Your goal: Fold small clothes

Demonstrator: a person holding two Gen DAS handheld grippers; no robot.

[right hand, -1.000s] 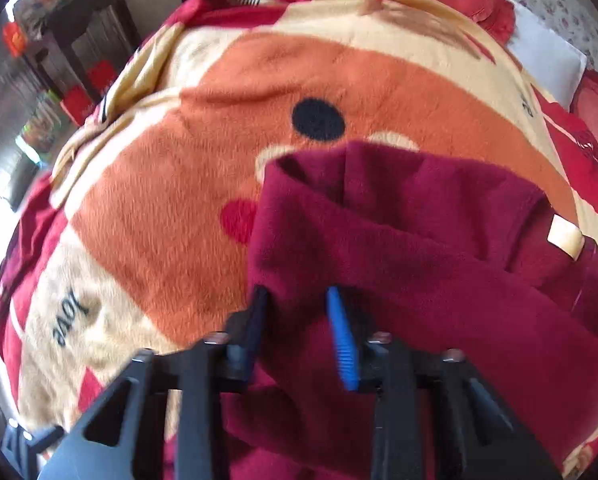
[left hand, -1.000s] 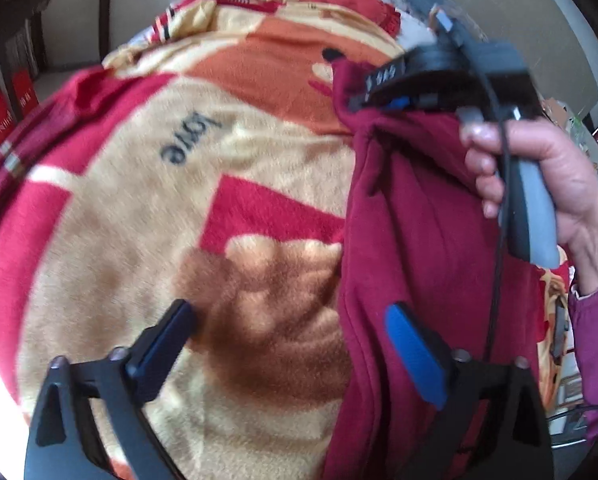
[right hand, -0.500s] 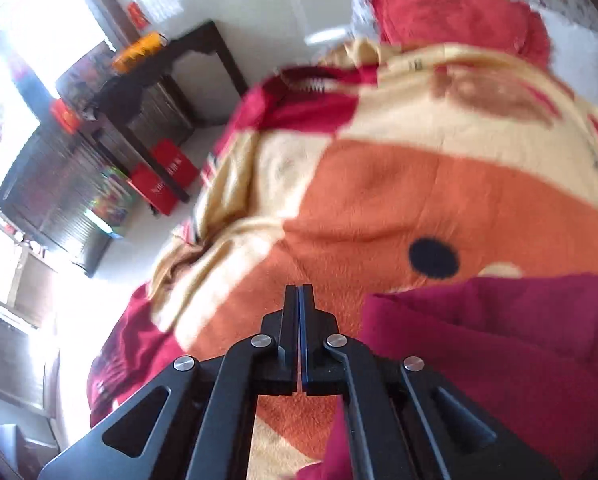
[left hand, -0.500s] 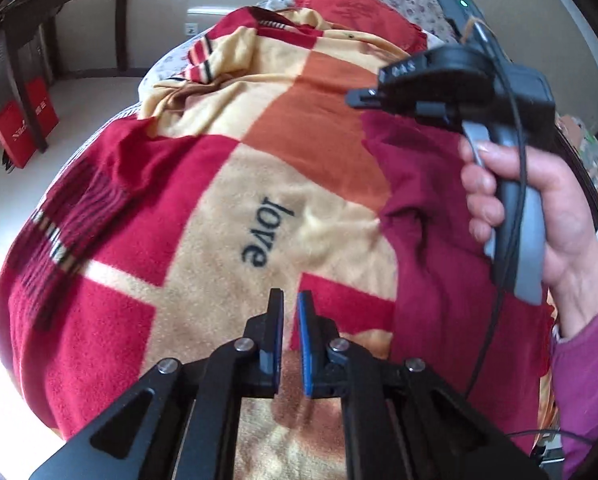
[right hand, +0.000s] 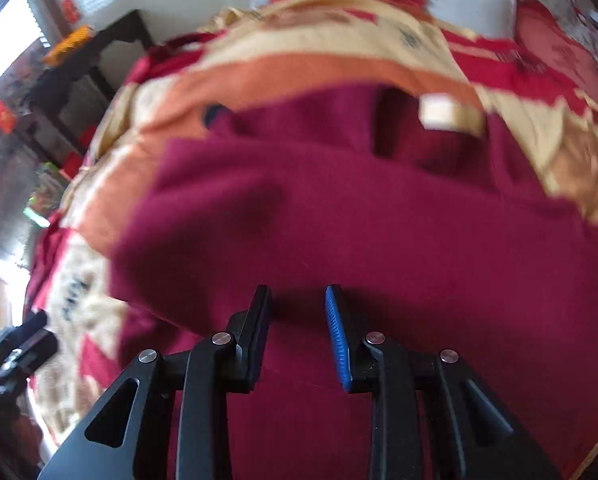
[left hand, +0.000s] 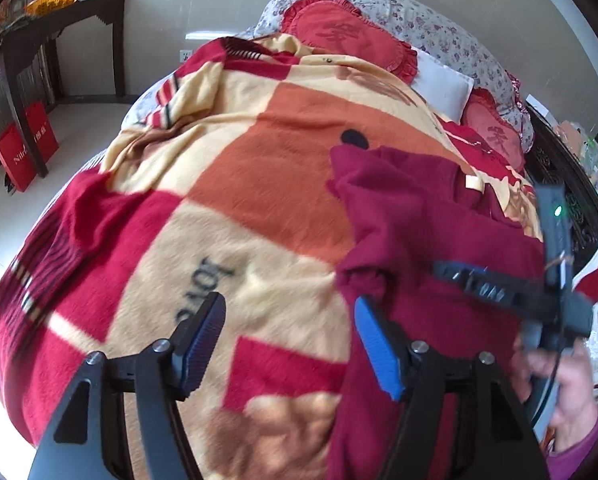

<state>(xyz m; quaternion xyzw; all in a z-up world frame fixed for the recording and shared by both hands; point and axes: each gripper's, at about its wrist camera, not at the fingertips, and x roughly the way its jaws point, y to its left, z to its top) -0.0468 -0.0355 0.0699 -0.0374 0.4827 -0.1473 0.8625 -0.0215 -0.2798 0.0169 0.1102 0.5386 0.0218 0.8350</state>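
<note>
A dark red fleece garment (left hand: 427, 232) lies on the patterned blanket (left hand: 235, 184), partly folded over, with a cream label (left hand: 473, 182) near its collar. My left gripper (left hand: 289, 326) is open and empty, above the blanket at the garment's left edge. In the right wrist view the garment (right hand: 339, 208) fills the middle, its label (right hand: 439, 114) at the top. My right gripper (right hand: 297, 312) is open and empty just above the garment. It also shows in the left wrist view (left hand: 459, 278), held by a hand.
Red heart-shaped pillows (left hand: 339, 32) and a white pillow (left hand: 443, 88) lie at the head of the bed. A dark wooden table (left hand: 59, 28) and red boxes (left hand: 25, 152) stand on the floor to the left. A dark carved bed frame (left hand: 567, 196) runs along the right.
Both grippers were shut half a second ago and are open now. The right gripper has dropped back over the garment. The left has moved toward the garment's left edge.
</note>
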